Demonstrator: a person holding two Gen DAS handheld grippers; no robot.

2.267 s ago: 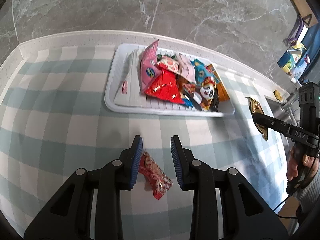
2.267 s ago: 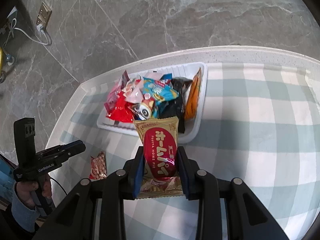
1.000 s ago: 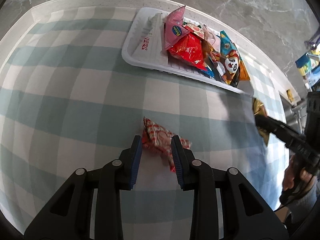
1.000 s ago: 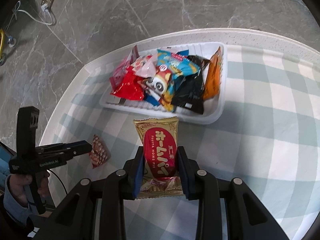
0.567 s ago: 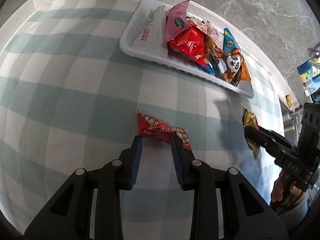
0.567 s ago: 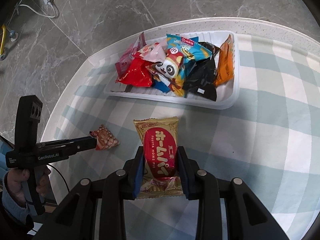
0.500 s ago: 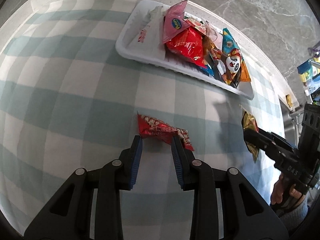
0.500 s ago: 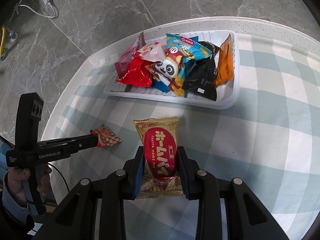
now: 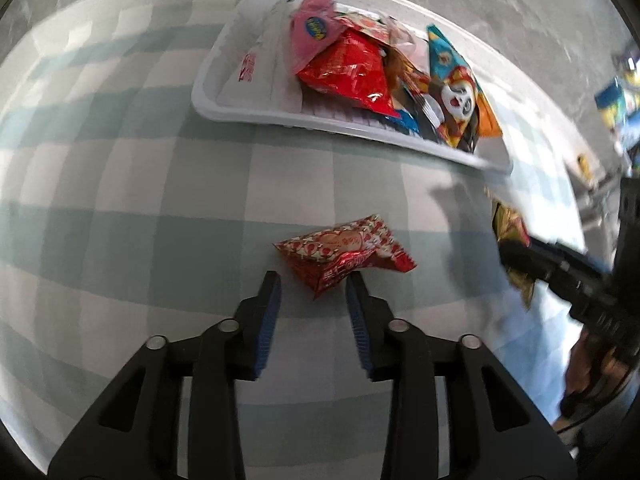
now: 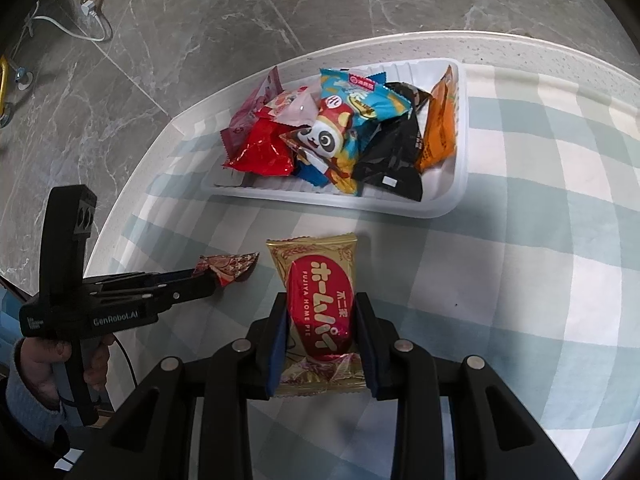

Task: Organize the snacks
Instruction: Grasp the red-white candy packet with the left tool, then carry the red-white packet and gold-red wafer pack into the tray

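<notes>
A small red patterned snack packet [image 9: 344, 250] sits just past my left gripper [image 9: 314, 285], one corner still between the tips. The jaws are opening and the blue pads do not press on it. In the right wrist view the same packet [image 10: 229, 266] is at the tip of the left gripper [image 10: 210, 282], low over the checked cloth. My right gripper [image 10: 320, 320] is shut on a gold and red pie packet [image 10: 320, 284], held above the cloth in front of the white tray [image 10: 452, 200]. The tray [image 9: 224, 108] holds several snack bags.
Pale green checked cloth [image 9: 120, 184] covers the round table, with a grey marble floor beyond its edge. A person's hand and sleeve [image 10: 28, 384] hold the left tool. The right gripper [image 9: 516, 256] with its gold packet shows at the right. A wall socket and cable [image 10: 92, 0] lie far left.
The left jaws have spread and the red packet, pinched before, now sits loose and turned at the tips. The left gripper has shifted slightly and the tray looks nearer. The right gripper holds still.
</notes>
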